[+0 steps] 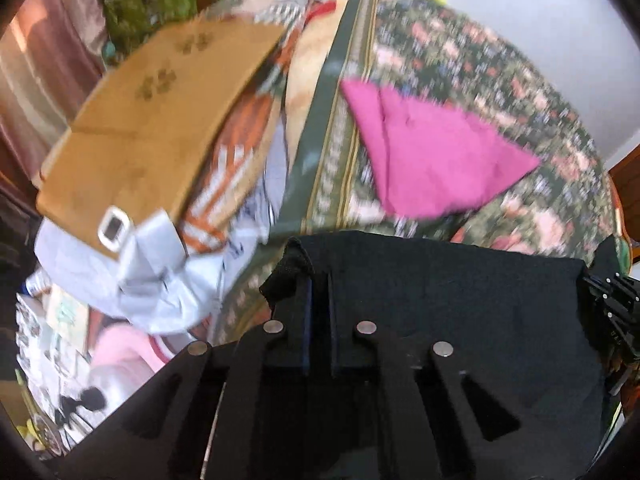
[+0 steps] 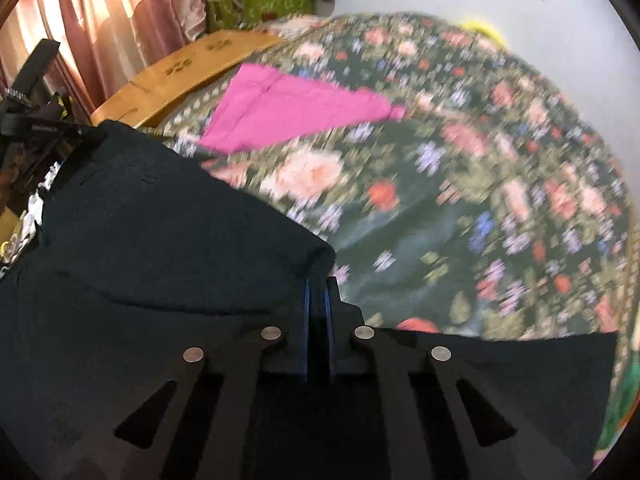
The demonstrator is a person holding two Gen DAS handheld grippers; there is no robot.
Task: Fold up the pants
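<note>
Left wrist view: the left gripper (image 1: 318,280) is clenched on a bunched corner of the black pants (image 1: 460,300), the dark cloth humped over its left finger and spreading rightward across the near end of the floral bedspread (image 1: 460,60). Beyond the pants on that bedspread lies a folded magenta cloth (image 1: 432,152); left of the bedspread sit a tan cardboard sheet (image 1: 160,120) and a heap of pale clothing (image 1: 140,280). At the pants' far right edge the right gripper (image 1: 612,300) shows as black hardware.

Right wrist view: the right gripper (image 2: 318,292) is pinched shut on the opposite corner of the pants (image 2: 160,240), which drape away to the left over the bedspread (image 2: 480,160). The picture is blurred, but both corners appear raised together, likely so the edge can be carried over in one even fold.
</note>
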